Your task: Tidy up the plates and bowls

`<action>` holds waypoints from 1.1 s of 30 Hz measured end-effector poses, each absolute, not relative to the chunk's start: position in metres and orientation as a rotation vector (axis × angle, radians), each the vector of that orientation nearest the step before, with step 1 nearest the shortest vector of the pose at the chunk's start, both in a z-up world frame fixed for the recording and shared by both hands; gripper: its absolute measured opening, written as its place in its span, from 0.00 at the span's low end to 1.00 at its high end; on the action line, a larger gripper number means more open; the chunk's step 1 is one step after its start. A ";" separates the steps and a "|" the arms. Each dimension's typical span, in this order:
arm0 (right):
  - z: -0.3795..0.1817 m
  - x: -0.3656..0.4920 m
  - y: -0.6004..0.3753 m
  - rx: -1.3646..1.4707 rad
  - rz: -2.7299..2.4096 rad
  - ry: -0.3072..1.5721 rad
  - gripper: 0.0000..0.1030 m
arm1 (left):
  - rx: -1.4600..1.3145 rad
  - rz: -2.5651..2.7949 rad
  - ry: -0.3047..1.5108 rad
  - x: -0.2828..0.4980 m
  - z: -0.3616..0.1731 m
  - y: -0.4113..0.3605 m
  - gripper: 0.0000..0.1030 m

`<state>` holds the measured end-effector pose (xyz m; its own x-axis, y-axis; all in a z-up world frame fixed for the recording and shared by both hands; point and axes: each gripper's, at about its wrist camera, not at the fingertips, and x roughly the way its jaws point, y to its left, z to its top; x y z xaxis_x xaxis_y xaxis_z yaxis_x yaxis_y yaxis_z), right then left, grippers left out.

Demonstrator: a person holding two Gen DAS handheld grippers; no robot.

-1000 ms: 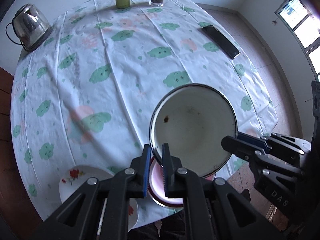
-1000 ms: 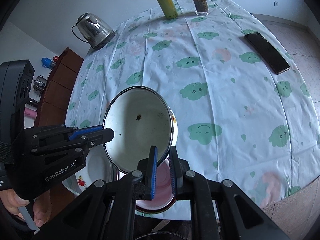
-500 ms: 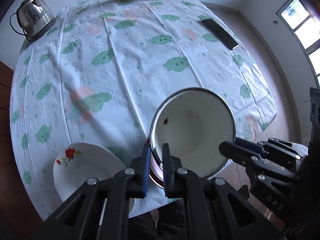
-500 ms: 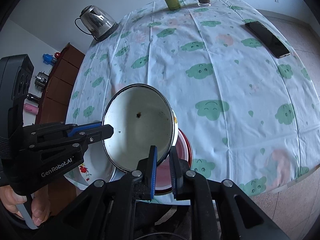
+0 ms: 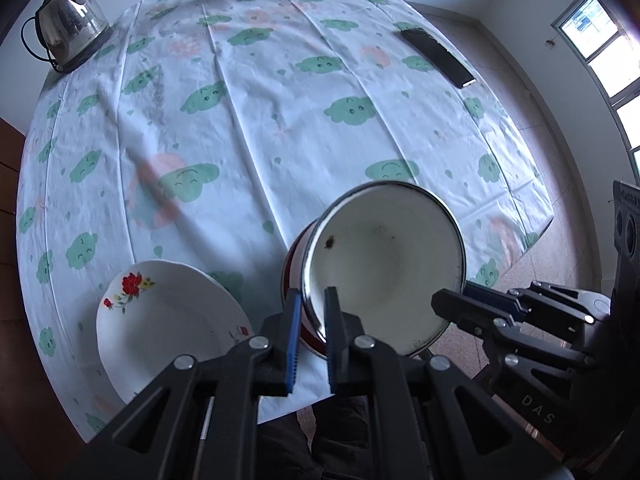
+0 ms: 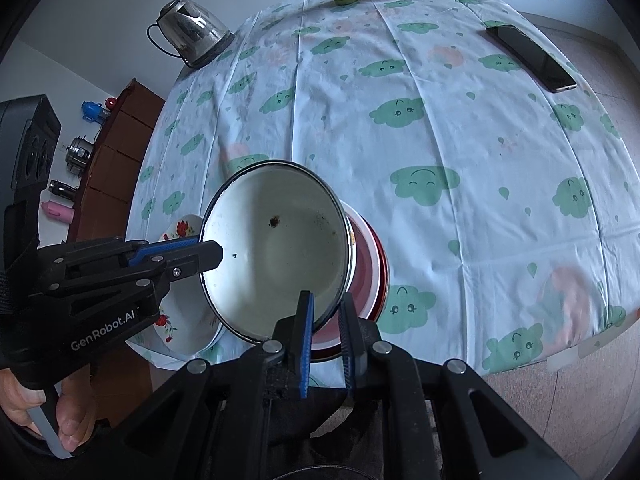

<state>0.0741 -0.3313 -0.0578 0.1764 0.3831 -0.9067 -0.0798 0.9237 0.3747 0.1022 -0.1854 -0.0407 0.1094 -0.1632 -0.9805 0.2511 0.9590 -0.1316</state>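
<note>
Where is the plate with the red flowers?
The flowered plate lies at the table's near edge, low on the left in the left wrist view, just left of the enamel bowl both grippers hold.

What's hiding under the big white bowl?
Under the white enamel bowl sits a red-rimmed dish with a pinkish inside, on the tablecloth. Only its right edge shows; the bowl covers the rest, so what is in it cannot be seen.

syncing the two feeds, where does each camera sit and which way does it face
Left wrist: on the left tool, looking steeply down at the enamel bowl whose rim it clamps; right tool alongside.
Right wrist: on the right tool, facing down at the same bowl; left tool and a hand show.
Shared: bowl, kettle, phone.
</note>
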 end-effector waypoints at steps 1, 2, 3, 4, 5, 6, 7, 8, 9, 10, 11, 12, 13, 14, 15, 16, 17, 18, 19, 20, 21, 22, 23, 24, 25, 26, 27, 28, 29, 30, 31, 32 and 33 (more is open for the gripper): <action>-0.058 0.073 -0.332 0.265 0.333 1.359 0.14 | 0.072 -0.306 1.431 0.102 -0.041 -0.185 0.07; -0.059 0.073 -0.332 0.265 0.332 1.360 0.14 | 0.071 -0.308 1.433 0.101 -0.041 -0.185 0.07; -0.059 0.072 -0.332 0.265 0.331 1.361 0.14 | 0.072 -0.309 1.433 0.100 -0.041 -0.186 0.07; -0.060 0.072 -0.332 0.266 0.331 1.363 0.14 | 0.071 -0.310 1.433 0.100 -0.042 -0.186 0.07; -0.061 0.071 -0.332 0.267 0.330 1.364 0.14 | 0.072 -0.310 1.433 0.099 -0.041 -0.187 0.07; -0.061 0.070 -0.332 0.265 0.330 1.365 0.14 | 0.073 -0.310 1.433 0.099 -0.041 -0.187 0.07; -0.061 0.070 -0.332 0.264 0.329 1.366 0.14 | 0.073 -0.309 1.433 0.098 -0.041 -0.187 0.07; -0.061 0.069 -0.332 0.265 0.329 1.367 0.14 | 0.074 -0.310 1.434 0.098 -0.041 -0.187 0.07; -0.061 0.069 -0.333 0.265 0.329 1.368 0.14 | 0.074 -0.311 1.434 0.098 -0.041 -0.188 0.07; -0.062 0.069 -0.333 0.264 0.329 1.368 0.14 | 0.075 -0.311 1.434 0.097 -0.041 -0.188 0.07; -0.062 0.068 -0.334 0.265 0.328 1.369 0.14 | 0.076 -0.311 1.435 0.096 -0.042 -0.189 0.07; -0.062 0.068 -0.334 0.265 0.328 1.370 0.14 | 0.078 -0.311 1.436 0.095 -0.042 -0.189 0.07; -0.063 0.068 -0.334 0.266 0.327 1.371 0.14 | 0.078 -0.310 1.437 0.095 -0.043 -0.189 0.07; -0.063 0.067 -0.334 0.265 0.328 1.372 0.14 | 0.078 -0.309 1.437 0.094 -0.043 -0.189 0.07; -0.063 0.067 -0.333 0.265 0.328 1.372 0.14 | 0.079 -0.309 1.437 0.094 -0.044 -0.189 0.07; -0.063 0.067 -0.334 0.265 0.328 1.372 0.14 | 0.078 -0.308 1.438 0.094 -0.044 -0.189 0.07; -0.063 0.067 -0.334 0.266 0.329 1.372 0.14 | 0.078 -0.307 1.439 0.094 -0.045 -0.189 0.07; -0.064 0.067 -0.334 0.265 0.330 1.372 0.14 | 0.079 -0.306 1.439 0.094 -0.045 -0.189 0.07; -0.063 0.066 -0.334 0.264 0.329 1.372 0.14 | 0.079 -0.305 1.440 0.094 -0.045 -0.188 0.07; -0.063 0.066 -0.333 0.266 0.329 1.371 0.14 | 0.078 -0.304 1.440 0.094 -0.046 -0.188 0.07; -0.064 0.066 -0.333 0.266 0.329 1.372 0.14 | 0.080 -0.303 1.440 0.094 -0.046 -0.189 0.07; -0.064 0.066 -0.333 0.265 0.329 1.372 0.14 | 0.080 -0.303 1.441 0.094 -0.046 -0.189 0.07; -0.064 0.066 -0.333 0.265 0.329 1.372 0.14 | 0.079 -0.301 1.442 0.094 -0.047 -0.188 0.07; -0.064 0.066 -0.333 0.266 0.328 1.372 0.14 | 0.080 -0.300 1.441 0.094 -0.048 -0.188 0.07; -0.064 0.067 -0.333 0.267 0.328 1.373 0.14 | 0.080 -0.300 1.443 0.094 -0.048 -0.189 0.07; -0.065 0.066 -0.333 0.268 0.327 1.374 0.14 | 0.080 -0.299 1.444 0.095 -0.049 -0.188 0.07; -0.066 0.066 -0.333 0.268 0.327 1.374 0.14 | 0.081 -0.297 1.444 0.095 -0.050 -0.189 0.07; -0.067 0.066 -0.333 0.268 0.327 1.376 0.14 | 0.081 -0.297 1.446 0.095 -0.052 -0.189 0.07; -0.068 0.067 -0.332 0.269 0.326 1.378 0.14 | 0.076 -0.296 1.451 0.096 -0.054 -0.189 0.07; -0.069 0.067 -0.332 0.269 0.326 1.381 0.14 | 0.073 -0.295 1.457 0.097 -0.057 -0.189 0.07; -0.071 0.068 -0.333 0.269 0.326 1.385 0.14 | 0.072 -0.295 1.462 0.097 -0.059 -0.189 0.07; -0.073 0.069 -0.333 0.270 0.327 1.389 0.14 | 0.069 -0.295 1.470 0.098 -0.061 -0.188 0.07; -0.075 0.069 -0.332 0.269 0.328 1.395 0.14 | 0.069 -0.294 1.474 0.098 -0.062 -0.189 0.07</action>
<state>0.0690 -0.3321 -0.0748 0.1427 0.3800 -0.9139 -0.0663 0.9249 0.3743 0.0982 -0.1891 -0.0624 0.0684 -0.1530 -0.9859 0.2369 0.9624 -0.1329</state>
